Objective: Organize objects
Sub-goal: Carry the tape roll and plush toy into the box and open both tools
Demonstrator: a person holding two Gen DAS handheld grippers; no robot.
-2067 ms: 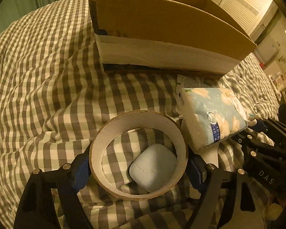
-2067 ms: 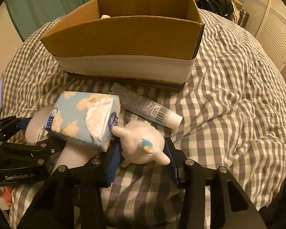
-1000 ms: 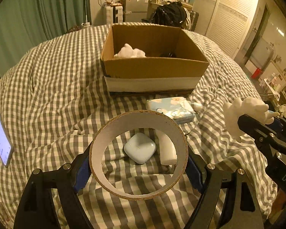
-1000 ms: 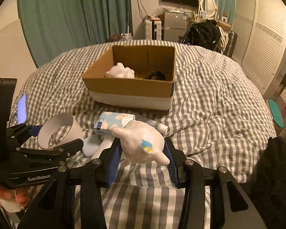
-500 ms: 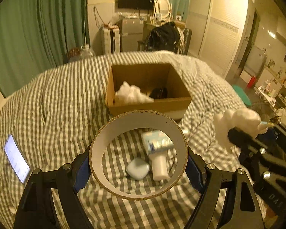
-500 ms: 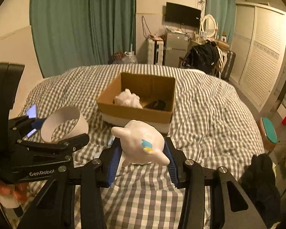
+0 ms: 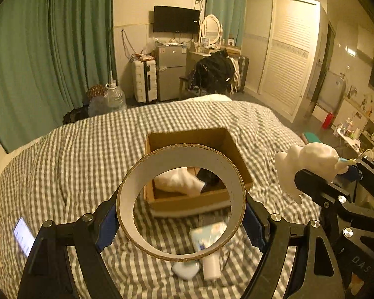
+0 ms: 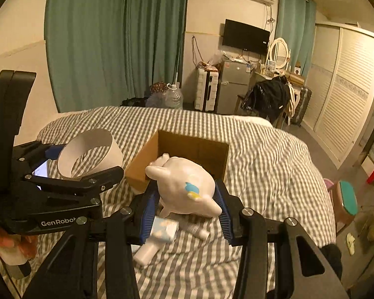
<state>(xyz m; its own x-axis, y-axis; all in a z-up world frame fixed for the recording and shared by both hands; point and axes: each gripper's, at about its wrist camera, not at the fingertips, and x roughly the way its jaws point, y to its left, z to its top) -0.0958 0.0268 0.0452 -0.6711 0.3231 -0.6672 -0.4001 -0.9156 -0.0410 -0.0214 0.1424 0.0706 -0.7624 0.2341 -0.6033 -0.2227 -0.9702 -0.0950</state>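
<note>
- The left gripper (image 7: pixel 181 210) had its jaws clamped on the outer wall of a wide cardboard tape ring (image 7: pixel 180 201), which filled the centre of the left wrist view; in the right wrist view the same ring (image 8: pixel 89 153) sat at middle left.
- The right gripper (image 8: pixel 185 210) pinched a white animal figurine (image 8: pixel 184 186) between its blue pads, low in the centre of the right wrist view; the figurine (image 7: pixel 309 163) also showed at the right edge of the left wrist view.
- Two seconds before, both tools had been low over the checked bedspread (image 7: pixel 74 154), with the ring lying around a pale blue earbud case and the figurine resting on the cloth. By this moment both had been raised high, so the whole bed and the room behind came into view.
- The cardboard box (image 7: pixel 159 201), which had filled the top of the frames, now looked small, seen partly through the ring, with a white soft thing (image 7: pixel 177 180) already inside it.
- Left behind on the bedspread, at the bottom centre of the left wrist view, were the earbud case (image 7: pixel 185 270), a white tube (image 7: pixel 211 266) and a blue tissue pack (image 7: pixel 207 236). A lit phone (image 7: pixel 23 236) lay at lower left.
- The lift suggested that both grasps had held and that the carry toward the box was under way. Neither thing was over the opening yet, so placing both remained, and the three things on the cloth would need later trips.
</note>
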